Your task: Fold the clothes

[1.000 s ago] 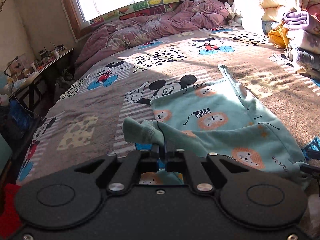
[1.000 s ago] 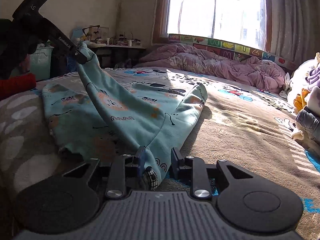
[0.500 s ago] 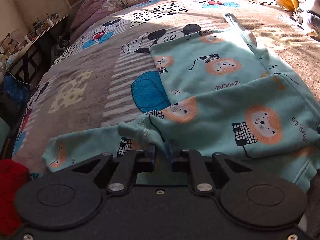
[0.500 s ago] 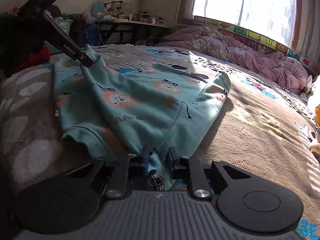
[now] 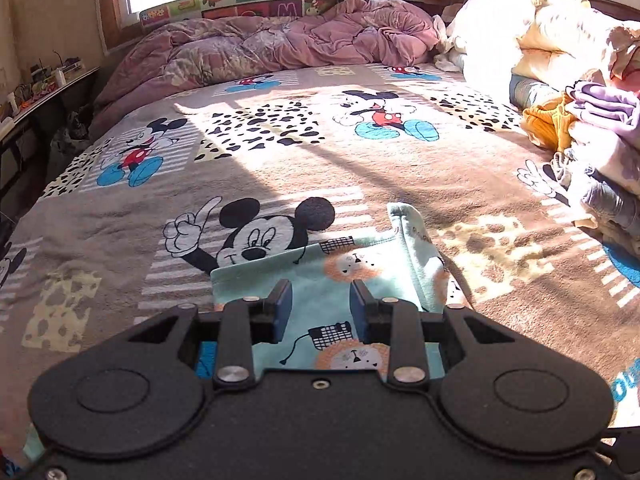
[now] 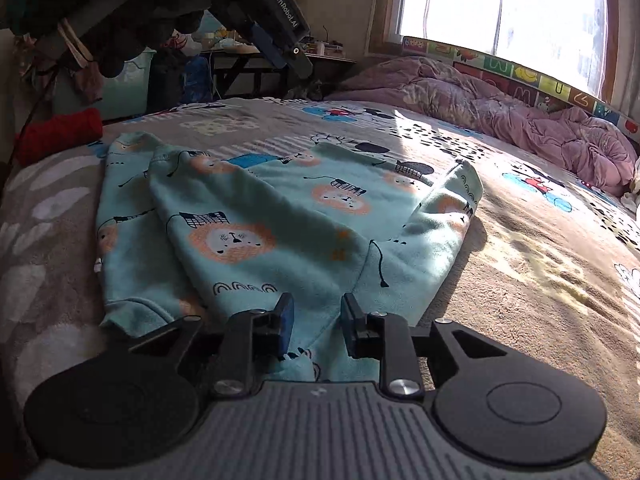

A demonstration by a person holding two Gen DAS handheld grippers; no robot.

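The right gripper (image 6: 316, 322) is hovering low over the near edge of the teal lion-print garment (image 6: 280, 232), its jaws standing spread with nothing between them; the cloth is lying just under the blue pads (image 6: 286, 326). The left gripper (image 5: 319, 312) is likewise hanging above the garment (image 5: 344, 276), jaws parted and empty. In the right wrist view the left gripper (image 6: 280, 46) is showing high above the garment's far left corner, clear of the fabric. The garment is lying flat on the cartoon-mouse blanket (image 5: 280, 168), folded over itself, with one sleeve edge (image 5: 416, 252) rising in a ridge on its right side. Right of the garment, a pile of clothes (image 5: 592, 128) is resting on the blanket. Beyond the garment, a pink quilt (image 5: 280, 48) is bunching up under the window (image 6: 500, 4).
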